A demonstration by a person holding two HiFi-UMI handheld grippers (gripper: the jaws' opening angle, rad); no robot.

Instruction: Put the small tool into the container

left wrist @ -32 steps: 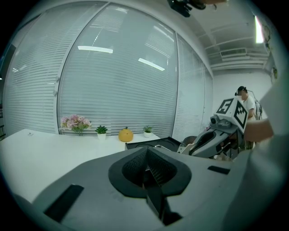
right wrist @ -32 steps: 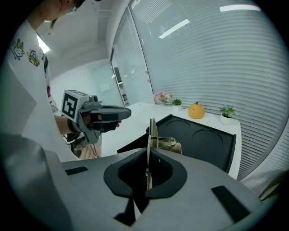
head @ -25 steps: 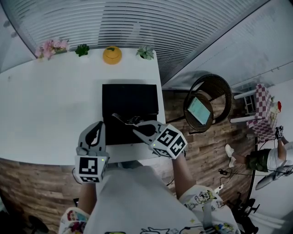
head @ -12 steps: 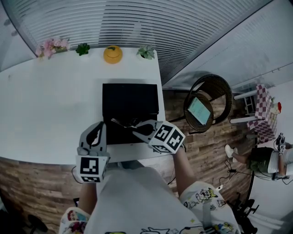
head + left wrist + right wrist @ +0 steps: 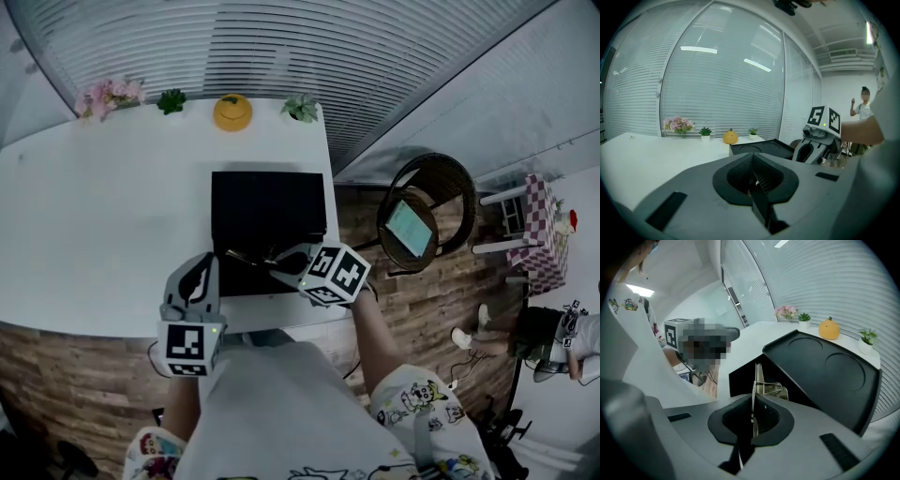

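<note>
Small tool (image 5: 762, 385) is a thin sliver from my head view, shape unclear. Right gripper (image 5: 283, 266) pinches it over the black container (image 5: 267, 202). Left gripper (image 5: 194, 274) is pressed together, empty. The right one has edged inward since a second ago.

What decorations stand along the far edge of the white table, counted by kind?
Pink flowers: 1
Green plants: 2
Orange ornament: 1
Total: 4
</note>
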